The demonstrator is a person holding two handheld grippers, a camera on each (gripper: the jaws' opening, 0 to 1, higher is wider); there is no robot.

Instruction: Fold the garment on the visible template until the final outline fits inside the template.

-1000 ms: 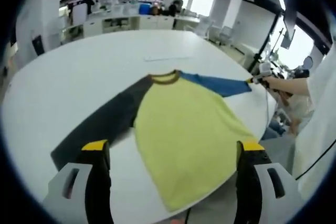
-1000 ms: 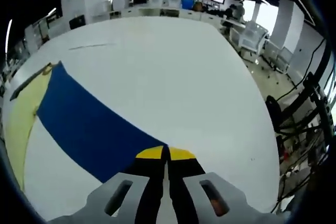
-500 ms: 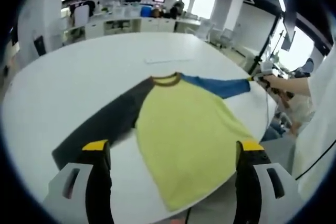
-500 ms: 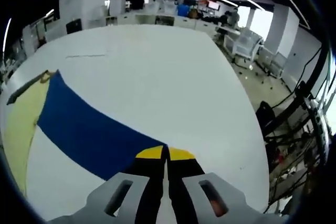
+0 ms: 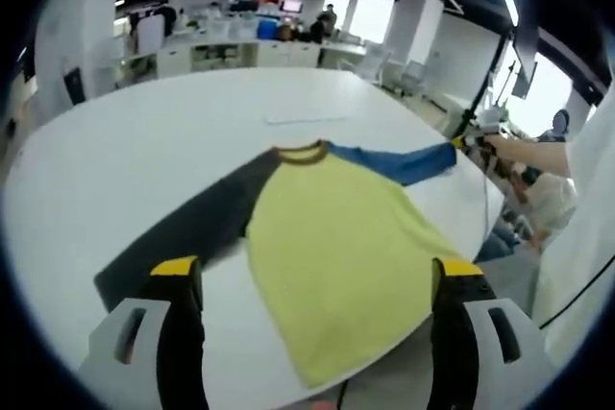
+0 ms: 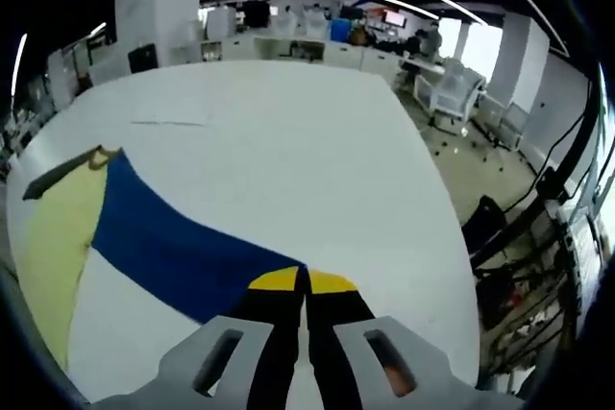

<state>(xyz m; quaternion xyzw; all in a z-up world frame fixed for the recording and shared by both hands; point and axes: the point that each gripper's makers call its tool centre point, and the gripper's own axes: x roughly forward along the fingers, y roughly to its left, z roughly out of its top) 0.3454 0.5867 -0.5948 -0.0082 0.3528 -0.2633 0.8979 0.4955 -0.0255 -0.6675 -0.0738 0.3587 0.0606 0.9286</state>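
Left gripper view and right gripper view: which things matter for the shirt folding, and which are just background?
Part of the job:
- shirt
- its blue sleeve, clamped by the right gripper
- left gripper, open
- white table

Just around:
- office desks
- chairs
- floor cables

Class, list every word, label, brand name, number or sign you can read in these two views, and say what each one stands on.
Readable text: none.
The shirt bears no print or label: plain yellow body, dark sleeve, blue sleeve.
The white table carries no writing.
The left tool and the right tool show only yellow tips.
Screens and signs in the office behind are too small and blurred to read.
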